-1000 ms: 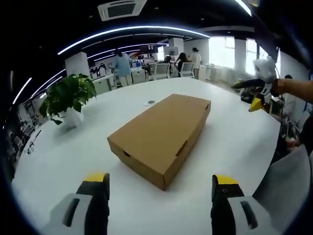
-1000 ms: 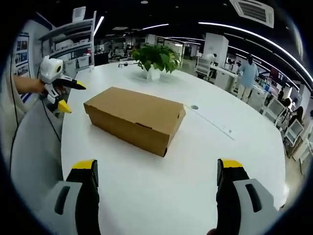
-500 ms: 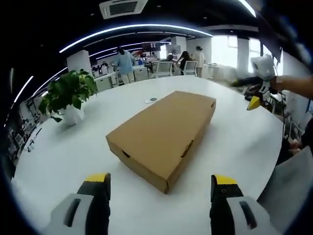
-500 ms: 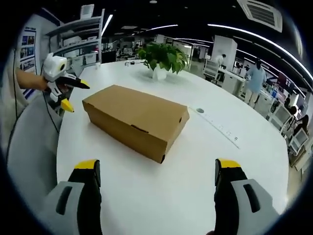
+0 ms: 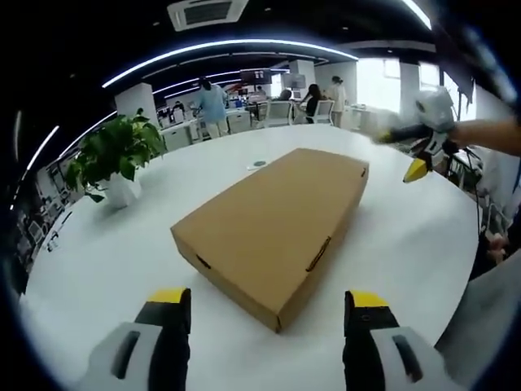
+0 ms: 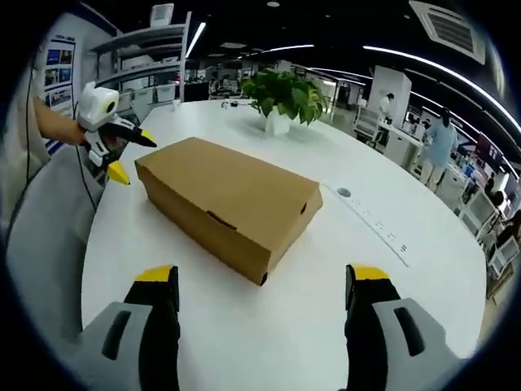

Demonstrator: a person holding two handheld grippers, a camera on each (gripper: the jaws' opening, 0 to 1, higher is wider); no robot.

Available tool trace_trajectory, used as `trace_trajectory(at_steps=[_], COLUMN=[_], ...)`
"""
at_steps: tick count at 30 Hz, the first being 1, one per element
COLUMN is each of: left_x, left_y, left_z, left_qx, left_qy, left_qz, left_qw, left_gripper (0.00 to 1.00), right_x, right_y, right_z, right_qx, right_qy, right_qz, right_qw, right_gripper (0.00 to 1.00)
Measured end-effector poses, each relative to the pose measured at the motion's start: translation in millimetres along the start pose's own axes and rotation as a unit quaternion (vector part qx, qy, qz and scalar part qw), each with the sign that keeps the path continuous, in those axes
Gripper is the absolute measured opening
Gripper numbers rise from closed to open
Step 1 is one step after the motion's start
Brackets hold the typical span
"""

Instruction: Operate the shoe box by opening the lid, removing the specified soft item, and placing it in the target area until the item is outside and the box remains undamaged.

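Closed shoe box [image 5: 273, 224] sitting mid-counter [image 5: 106, 252], lid on. Left claw [image 5: 264, 314] and right claw [image 6: 262, 293] both gaping wide, gripping nothing. Right gripper view catching shelving [image 6: 134, 69]; left gripper view showing bright windows [image 5: 374, 81]. Box now looming larger in both views.

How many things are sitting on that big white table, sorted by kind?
Cardboard shoe box: 1
Potted plant: 1
Small round disc beyond the box: 1
Total: 3
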State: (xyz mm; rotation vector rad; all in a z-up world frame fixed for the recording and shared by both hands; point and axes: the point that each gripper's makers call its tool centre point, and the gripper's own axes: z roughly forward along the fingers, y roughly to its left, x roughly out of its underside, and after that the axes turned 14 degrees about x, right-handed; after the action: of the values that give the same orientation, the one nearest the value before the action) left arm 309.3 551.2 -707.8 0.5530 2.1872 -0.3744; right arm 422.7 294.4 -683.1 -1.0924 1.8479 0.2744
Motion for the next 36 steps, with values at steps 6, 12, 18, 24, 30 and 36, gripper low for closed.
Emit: trace_trajectory(at_steps=[6,12,18,24,30,36], left_x=[4.4,5.1,4.5,-0.5,-1.7,0.7], left_y=[-2.2,-1.9,-1.2,2.1,2.9,0.8], left_z=[4,6,10,14,18,17], left_qx=[-0.008,-0.028,-0.032,-0.041,-0.038,-0.046], left_qy=[0.004,-0.003,-0.006,-0.015,-0.015,-0.021], left_qz=[-0.011,-0.023,-0.032,-0.039,-0.053,-0.065], left_qw=[0.9999,0.9993,0.999,0.9983,0.9977,0.9966], left_gripper=[0.73,0.69,0.63,0.58,0.55,0.53], right_x=[-2.3,-3.0,-1.7,-4.3,-9.0,-6.9], right_y=[0,5,8,11,16,22], right_z=[11,22,33,44,51,52], right_qx=[-0.011,-0.029,-0.04,-0.041,-0.048,-0.054], right_qy=[-0.004,-0.004,0.0,0.001,-0.001,0.007], right_qz=[-0.007,-0.016,-0.017,-0.005,0.0,0.0], right_qw=[0.9999,0.9994,0.9991,0.9992,0.9989,0.9985], right_gripper=[0.72,0.64,0.56,0.47,0.45,0.42])
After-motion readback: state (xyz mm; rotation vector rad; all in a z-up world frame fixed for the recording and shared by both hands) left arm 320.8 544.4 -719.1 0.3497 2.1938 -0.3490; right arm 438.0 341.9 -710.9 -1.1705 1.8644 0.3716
